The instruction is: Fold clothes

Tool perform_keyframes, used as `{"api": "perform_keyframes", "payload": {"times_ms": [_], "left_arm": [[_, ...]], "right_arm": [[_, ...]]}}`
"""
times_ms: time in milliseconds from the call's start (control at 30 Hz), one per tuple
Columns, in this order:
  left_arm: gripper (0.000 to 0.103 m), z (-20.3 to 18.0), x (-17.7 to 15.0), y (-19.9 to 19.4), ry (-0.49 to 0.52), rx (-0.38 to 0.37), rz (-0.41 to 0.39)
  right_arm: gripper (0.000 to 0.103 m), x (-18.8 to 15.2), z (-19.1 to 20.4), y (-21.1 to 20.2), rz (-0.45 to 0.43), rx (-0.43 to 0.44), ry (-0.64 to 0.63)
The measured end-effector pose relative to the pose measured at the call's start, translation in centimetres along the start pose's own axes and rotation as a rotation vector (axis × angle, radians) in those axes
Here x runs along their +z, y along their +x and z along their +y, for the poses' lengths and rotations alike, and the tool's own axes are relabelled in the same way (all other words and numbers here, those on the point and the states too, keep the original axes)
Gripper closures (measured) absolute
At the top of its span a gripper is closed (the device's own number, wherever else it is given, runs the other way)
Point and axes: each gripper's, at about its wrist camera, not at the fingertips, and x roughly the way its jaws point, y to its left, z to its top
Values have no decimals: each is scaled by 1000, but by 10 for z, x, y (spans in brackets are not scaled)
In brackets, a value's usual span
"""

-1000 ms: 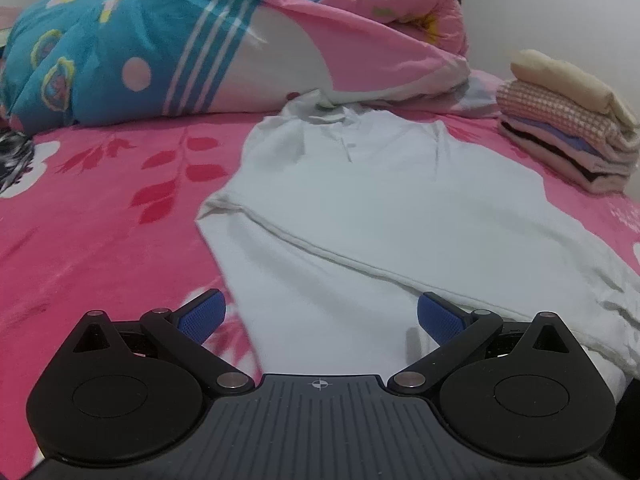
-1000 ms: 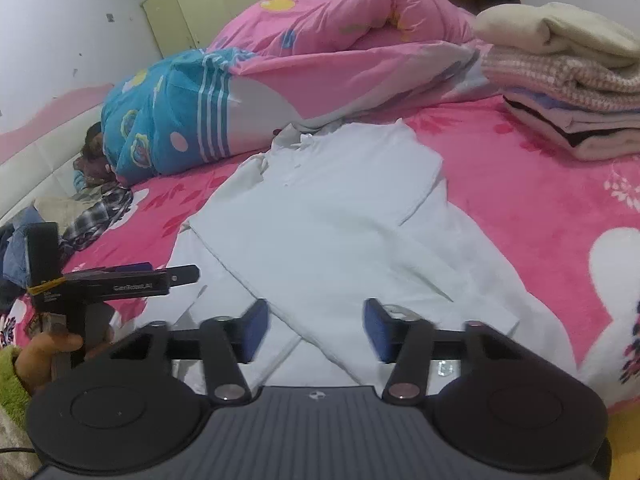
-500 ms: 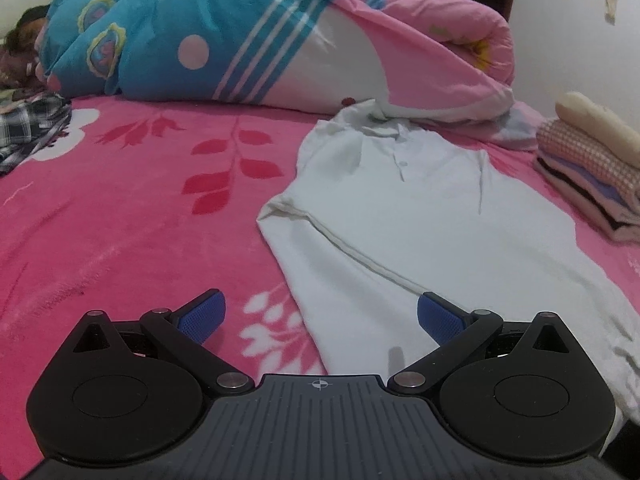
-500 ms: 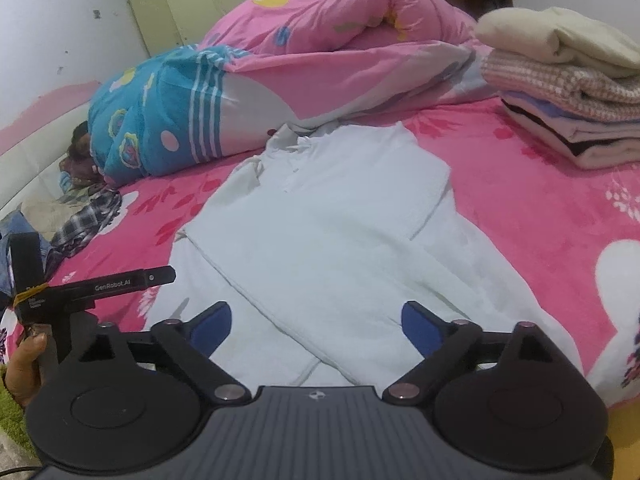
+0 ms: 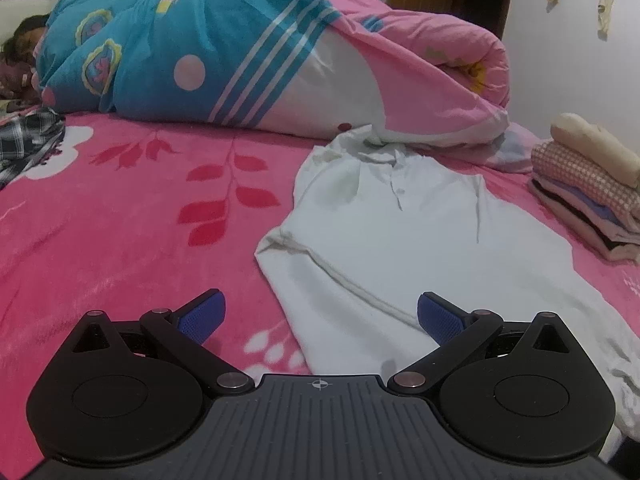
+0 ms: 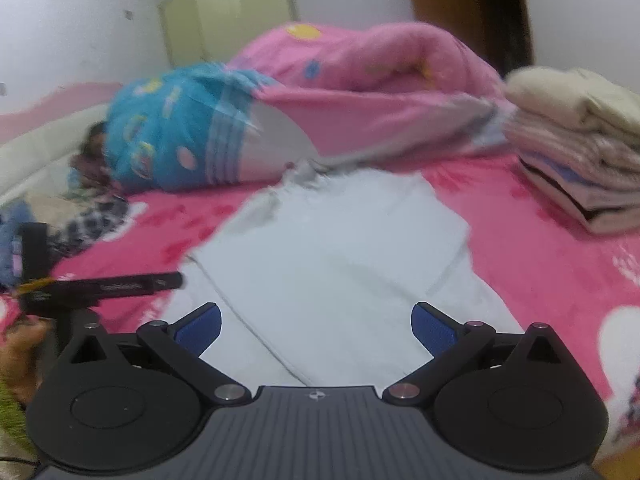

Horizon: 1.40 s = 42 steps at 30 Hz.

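White shirt [image 5: 404,240] lay flat on pink bed [image 5: 120,220], sleeves folded in. Left gripper [image 5: 318,314] and right gripper [image 6: 316,322] gaped wide, empty. Advice: pinch hem corners evenly, fold toward collar.

Your left hand-held gripper [image 5: 319,315] is level, with its jaws spread wide. Both blue pads [image 5: 202,315] are clear and nothing is between them. It sits low, pointing forward.

Your right hand-held gripper [image 6: 316,326] is also level, with its jaws spread to the same wide setting and both blue pads [image 6: 433,328] bare. Its view is blurred.

In the right wrist view, your left hand-held gripper appears at the left edge as a dark bar [image 6: 102,287], seen from the side and pointing right. Your left hand [image 6: 24,346] grips its handle below; the hand is blurred and partly hidden. A green sleeve [image 6: 10,410] shows at the wrist.
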Motion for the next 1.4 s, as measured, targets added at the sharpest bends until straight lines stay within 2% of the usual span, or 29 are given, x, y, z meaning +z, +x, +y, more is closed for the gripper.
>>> {"api": "perform_keyframes", "payload": {"times_ms": [200, 367, 467, 567, 667, 800, 900, 967, 1033, 1167, 1400], "left_arm": [[0, 6, 14, 11, -16, -24, -19], [0, 2, 39, 33, 49, -46, -31], [0, -4, 63, 51, 97, -46, -70], [0, -12, 87, 78, 149, -20, -118], [1, -20, 110, 113, 183, -4, -136], [5, -32, 132, 162, 223, -50, -139], [9, -41, 145, 195, 272, -64, -125], [21, -46, 151, 215, 308, -76, -108], [26, -52, 154, 232, 371, -73, -89], [40, -60, 158, 260, 446, -80, -44], [51, -72, 160, 290, 506, -81, 19]], "right_arm": [[0, 13, 9, -3, -123, 41, -51], [0, 46, 5, 23, -124, 121, -118], [0, 68, 0, 43, -127, 156, -163], [0, 97, -14, 81, -129, 157, -207], [0, 122, -34, 140, -74, 151, -197], [1, 154, -60, 218, 0, 143, -183], [8, 171, -81, 278, 63, 154, -176], [19, 178, -94, 313, 104, 158, -175], [24, 183, -104, 345, 138, 161, -181], [28, 188, -114, 392, 150, 186, -204], [38, 190, -120, 451, 216, 192, -180]]}}
